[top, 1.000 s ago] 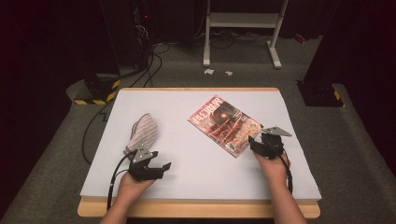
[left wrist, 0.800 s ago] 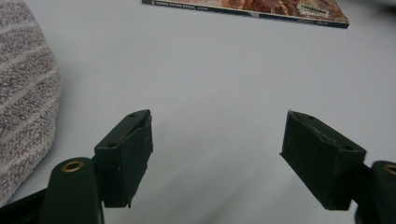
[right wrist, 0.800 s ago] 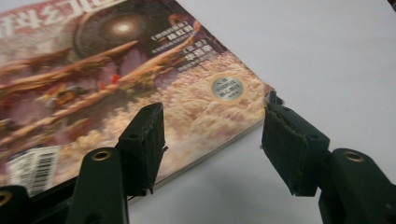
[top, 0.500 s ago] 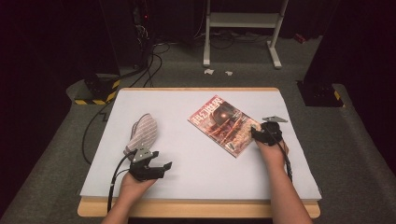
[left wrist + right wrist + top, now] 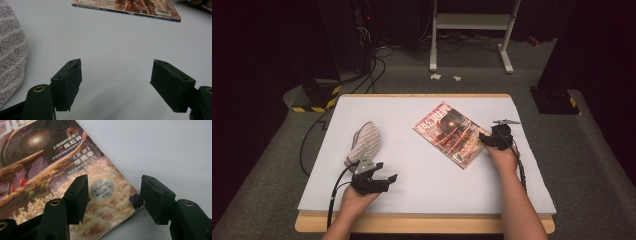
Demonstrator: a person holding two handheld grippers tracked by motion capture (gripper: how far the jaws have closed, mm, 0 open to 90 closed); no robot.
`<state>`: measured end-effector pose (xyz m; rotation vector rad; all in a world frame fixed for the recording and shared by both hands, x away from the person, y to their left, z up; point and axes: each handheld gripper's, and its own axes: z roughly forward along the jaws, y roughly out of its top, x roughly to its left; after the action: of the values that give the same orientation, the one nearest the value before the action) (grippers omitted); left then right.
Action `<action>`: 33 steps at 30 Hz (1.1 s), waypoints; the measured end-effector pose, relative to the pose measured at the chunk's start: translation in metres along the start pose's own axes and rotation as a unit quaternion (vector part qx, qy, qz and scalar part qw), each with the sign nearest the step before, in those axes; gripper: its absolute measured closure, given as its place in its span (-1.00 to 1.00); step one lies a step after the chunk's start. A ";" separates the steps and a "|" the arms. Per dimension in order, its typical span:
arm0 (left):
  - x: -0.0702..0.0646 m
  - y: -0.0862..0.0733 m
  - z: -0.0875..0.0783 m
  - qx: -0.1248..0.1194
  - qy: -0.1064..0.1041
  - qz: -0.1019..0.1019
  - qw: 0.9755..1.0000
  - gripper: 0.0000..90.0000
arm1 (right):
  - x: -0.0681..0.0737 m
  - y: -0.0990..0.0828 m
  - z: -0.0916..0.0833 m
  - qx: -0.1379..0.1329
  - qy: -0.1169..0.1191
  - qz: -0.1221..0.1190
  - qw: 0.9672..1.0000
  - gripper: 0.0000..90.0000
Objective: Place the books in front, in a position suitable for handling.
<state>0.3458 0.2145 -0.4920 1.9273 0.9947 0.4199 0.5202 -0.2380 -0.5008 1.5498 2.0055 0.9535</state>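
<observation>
Right gripper (image 5: 486, 139), jaws apart, leans over magazine (image 5: 451, 132) corner.

Left claw (image 5: 388, 178) sits low near the person, jaws wide apart. Right claw (image 5: 483, 139) reaches farther out on a straight forearm, jaws gaping, having just narrowed slightly.

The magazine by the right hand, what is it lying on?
The magazine lies flat on the white table top. The open right gripper hangs over its worn corner. Anything beneath its pages is covered.
</observation>
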 end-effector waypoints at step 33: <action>-0.003 0.004 0.011 0.014 -0.003 0.006 1.000 -0.44 | 0.093 -0.074 -0.064 -0.012 0.041 -0.061 0.997 0.00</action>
<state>0.3523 0.2052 -0.4945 1.9600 0.9915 0.4091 0.4010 -0.1755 -0.5058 1.3797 2.1105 1.0046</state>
